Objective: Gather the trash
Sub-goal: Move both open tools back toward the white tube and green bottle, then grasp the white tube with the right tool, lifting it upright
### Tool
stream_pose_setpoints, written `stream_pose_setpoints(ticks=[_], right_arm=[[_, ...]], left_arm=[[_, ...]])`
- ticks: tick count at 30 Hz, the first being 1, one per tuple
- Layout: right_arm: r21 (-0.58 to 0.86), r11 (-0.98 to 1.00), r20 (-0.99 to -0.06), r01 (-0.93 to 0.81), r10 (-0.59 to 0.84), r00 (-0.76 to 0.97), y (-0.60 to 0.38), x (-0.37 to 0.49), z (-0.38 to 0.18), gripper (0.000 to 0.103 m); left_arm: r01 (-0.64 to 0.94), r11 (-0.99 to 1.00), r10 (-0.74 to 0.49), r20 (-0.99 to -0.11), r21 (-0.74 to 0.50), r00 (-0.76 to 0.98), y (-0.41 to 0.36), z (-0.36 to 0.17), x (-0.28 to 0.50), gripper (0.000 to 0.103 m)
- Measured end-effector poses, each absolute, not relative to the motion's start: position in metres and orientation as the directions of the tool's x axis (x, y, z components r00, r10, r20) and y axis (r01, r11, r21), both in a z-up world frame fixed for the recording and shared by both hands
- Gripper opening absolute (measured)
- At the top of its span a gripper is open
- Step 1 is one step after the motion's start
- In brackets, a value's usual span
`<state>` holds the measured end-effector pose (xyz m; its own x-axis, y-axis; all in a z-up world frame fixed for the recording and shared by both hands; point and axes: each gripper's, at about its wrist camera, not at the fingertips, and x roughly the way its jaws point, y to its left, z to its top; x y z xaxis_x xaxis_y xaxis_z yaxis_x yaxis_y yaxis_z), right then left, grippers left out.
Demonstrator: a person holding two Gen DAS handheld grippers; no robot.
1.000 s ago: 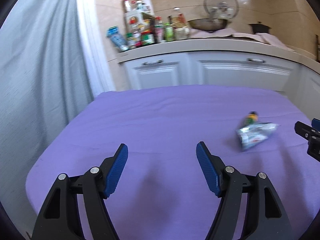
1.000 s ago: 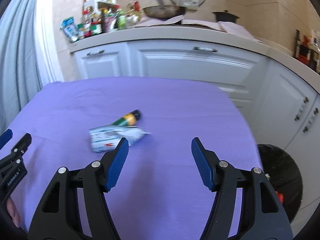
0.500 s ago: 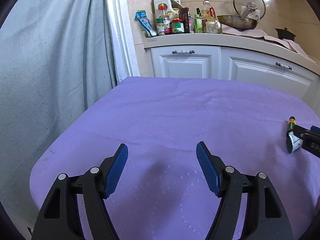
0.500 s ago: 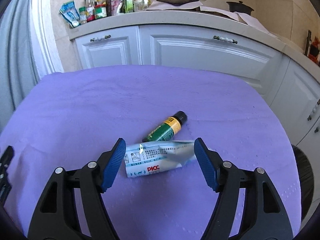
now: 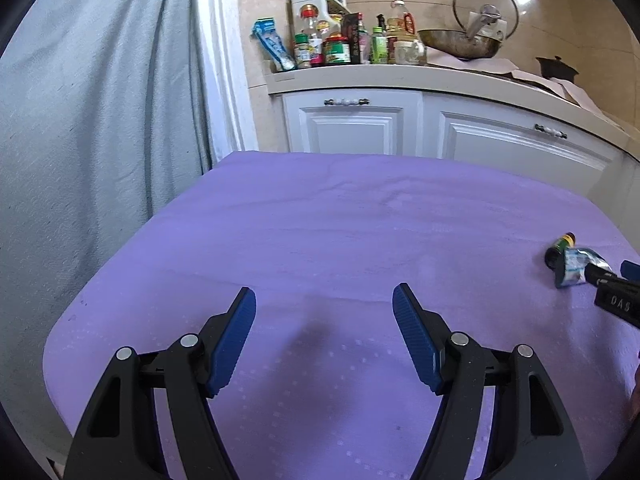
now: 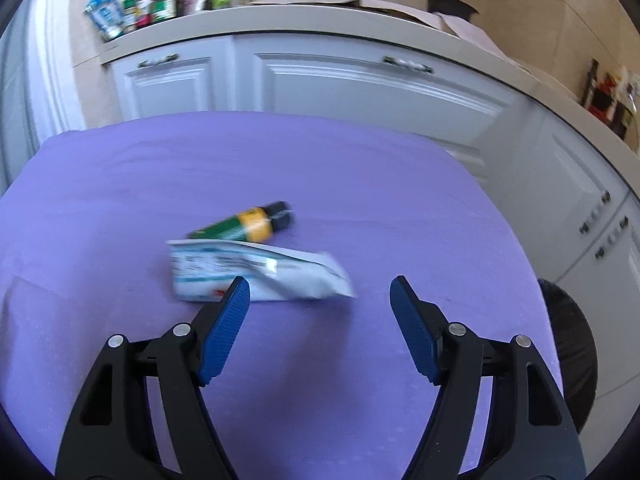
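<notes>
A crumpled white and blue wrapper point(image 6: 256, 270) lies on the purple tablecloth point(image 6: 360, 184), and a small green and yellow bottle point(image 6: 244, 226) lies on its side just behind it. My right gripper point(image 6: 320, 294) hovers open right before the wrapper; its left fingertip overlaps the wrapper's near edge and nothing sits between the pads. In the left wrist view the wrapper point(image 5: 576, 266) and bottle point(image 5: 560, 248) show at the far right, partly hidden by the right gripper's tip. My left gripper point(image 5: 324, 304) is open over bare cloth, well left of the trash.
A black bin point(image 6: 568, 344) stands on the floor off the table's right edge. White cabinets point(image 5: 352, 124) and a counter with several jars and bottles point(image 5: 340, 44) and a wok point(image 5: 460, 42) lie beyond the table. A grey curtain point(image 5: 92, 120) hangs at the left.
The right gripper swung left toward the wrapper and sank, its jaws a little wider. The left gripper's view swung left, so the trash slid to its right edge.
</notes>
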<state>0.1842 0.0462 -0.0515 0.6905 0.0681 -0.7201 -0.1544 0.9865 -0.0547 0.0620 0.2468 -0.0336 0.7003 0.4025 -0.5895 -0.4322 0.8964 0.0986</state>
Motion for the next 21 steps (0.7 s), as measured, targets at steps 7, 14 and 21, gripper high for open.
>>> stream_pose_setpoints(ticks=[7, 14, 21], right_arm=[[-0.026, 0.980, -0.699, -0.200, 0.125, 0.704, 0.054, 0.182, -0.041, 0.073], [-0.035, 0.968, -0.691, -0.250, 0.158, 0.706, 0.069, 0.192, -0.038, 0.075], [-0.014, 0.959, -0.718, -0.283, 0.187, 0.670, 0.069, 0.194, -0.043, 0.075]], left_arm=[[-0.437, 0.893, 0.414, -0.577, 0.108, 0.704, 0.245, -0.030, 0.061, 0.069], [-0.492, 0.865, 0.454, -0.576, 0.102, 0.679, 0.264, -0.027, 0.056, 0.069], [-0.494, 0.864, 0.453, -0.588, 0.103, 0.670, 0.264, -0.033, 0.055, 0.069]])
